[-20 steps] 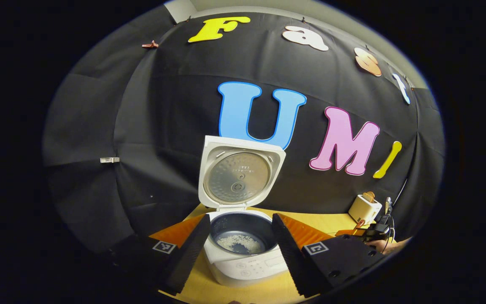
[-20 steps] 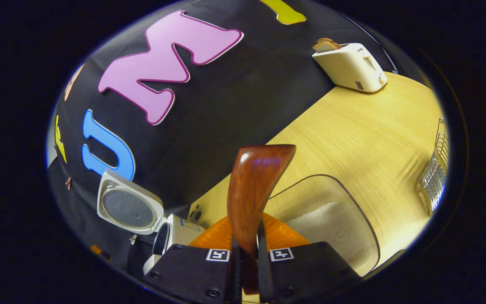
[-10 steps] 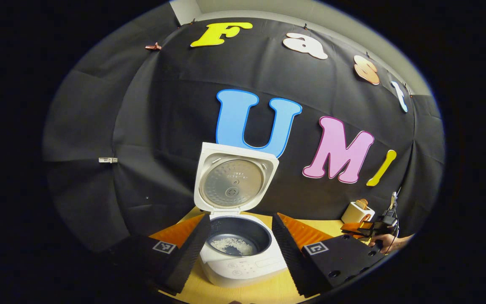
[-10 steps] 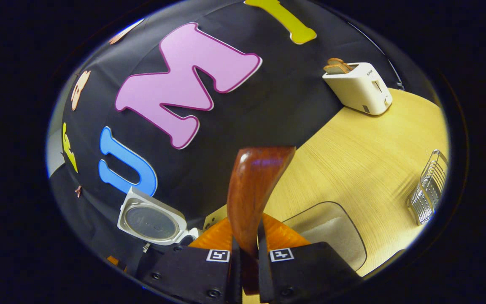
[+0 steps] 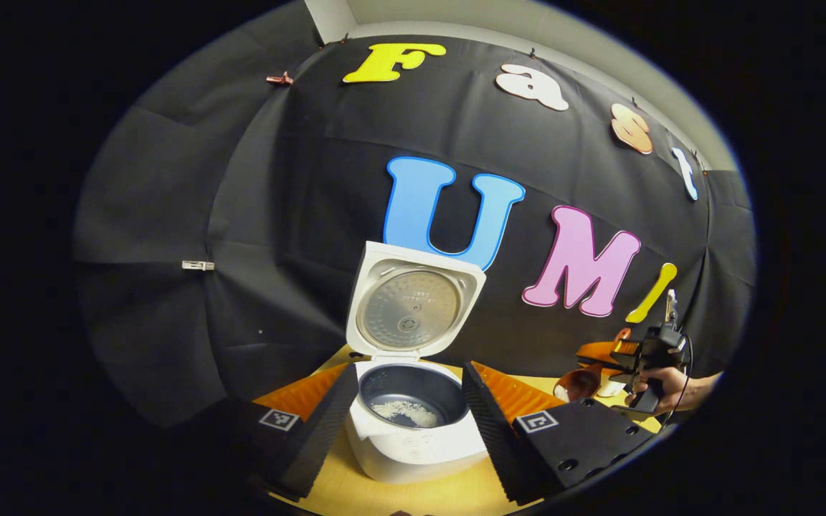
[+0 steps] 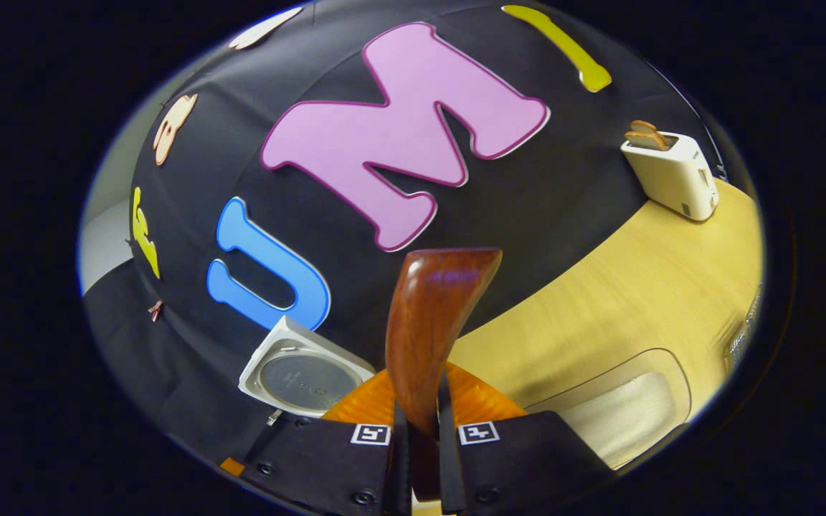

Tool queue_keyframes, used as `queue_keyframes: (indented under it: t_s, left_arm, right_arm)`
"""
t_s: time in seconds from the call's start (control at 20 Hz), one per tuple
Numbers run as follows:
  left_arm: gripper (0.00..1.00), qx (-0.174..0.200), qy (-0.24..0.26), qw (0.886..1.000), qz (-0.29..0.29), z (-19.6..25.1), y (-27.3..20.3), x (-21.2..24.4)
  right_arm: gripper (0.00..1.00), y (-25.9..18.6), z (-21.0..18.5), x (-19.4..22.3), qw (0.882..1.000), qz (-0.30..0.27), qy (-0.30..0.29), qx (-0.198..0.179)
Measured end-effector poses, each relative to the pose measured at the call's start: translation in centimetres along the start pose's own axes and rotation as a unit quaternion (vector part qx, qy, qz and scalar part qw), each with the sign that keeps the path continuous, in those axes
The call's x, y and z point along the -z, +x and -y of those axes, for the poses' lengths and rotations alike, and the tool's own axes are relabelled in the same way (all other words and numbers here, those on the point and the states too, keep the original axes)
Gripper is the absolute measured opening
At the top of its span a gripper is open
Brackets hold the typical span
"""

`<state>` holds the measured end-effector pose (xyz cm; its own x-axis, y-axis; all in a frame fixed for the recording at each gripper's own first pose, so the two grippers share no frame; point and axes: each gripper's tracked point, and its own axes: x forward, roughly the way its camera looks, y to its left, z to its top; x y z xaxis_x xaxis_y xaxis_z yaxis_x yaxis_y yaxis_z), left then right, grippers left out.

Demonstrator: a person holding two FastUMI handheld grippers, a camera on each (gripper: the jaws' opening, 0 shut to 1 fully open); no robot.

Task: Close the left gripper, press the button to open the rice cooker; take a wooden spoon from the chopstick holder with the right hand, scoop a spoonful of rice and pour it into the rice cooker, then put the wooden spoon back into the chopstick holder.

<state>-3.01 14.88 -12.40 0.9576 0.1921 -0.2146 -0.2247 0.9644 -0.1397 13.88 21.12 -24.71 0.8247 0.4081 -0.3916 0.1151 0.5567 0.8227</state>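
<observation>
The white rice cooker (image 5: 413, 448) stands open with its lid (image 5: 413, 308) upright, and a thin layer of rice lies in the dark pot (image 5: 407, 412). My left gripper (image 5: 406, 426) is open, its fingers spread on either side of the cooker's front. In the right gripper view my right gripper (image 6: 420, 433) is shut on the brown wooden spoon (image 6: 433, 322), whose handle sticks up between the fingers. In the left gripper view the right gripper (image 5: 642, 355) hangs in a hand at the far right, with the spoon's bowl (image 5: 576, 383) below it. The cooker lid (image 6: 305, 373) sits low left of the spoon.
A clear container of rice (image 6: 621, 416) lies on the yellow wooden table (image 6: 621, 301) at the lower right. A cream toaster (image 6: 671, 172) with toast stands at the table's back. A wire metal holder (image 6: 743, 333) peeks in at the right edge.
My right gripper has risen with the spoon and swung away from the rice container, toward the cooker side. The left gripper stays open in front of the cooker, shifting only slightly.
</observation>
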Motion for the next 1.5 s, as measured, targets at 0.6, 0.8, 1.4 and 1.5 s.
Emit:
queue_keyframes:
  t_s: [0.6,0.8,1.4,1.5]
  left_arm:
    - [0.94,-0.032,-0.014,0.999,0.01,-3.6,-1.7,-0.4]
    - [0.94,-0.04,-0.023,0.999,0.009,-4.7,-2.0,-0.3]
    - [0.94,-0.031,-0.019,0.999,0.003,-4.7,-1.5,0.0]
    - [0.94,-0.029,-0.017,0.999,0.002,-4.5,-1.5,0.0]
  right_arm:
    - [0.19,8.9,-12.0,8.2,0.996,-0.053,-0.038,-0.068]
    - [0.19,10.7,-13.2,10.2,0.993,-0.055,-0.084,-0.062]
    - [0.19,12.2,-15.6,13.2,0.945,-0.057,-0.312,-0.078]
    - [0.19,12.3,-15.8,14.0,0.937,-0.061,-0.334,-0.08]
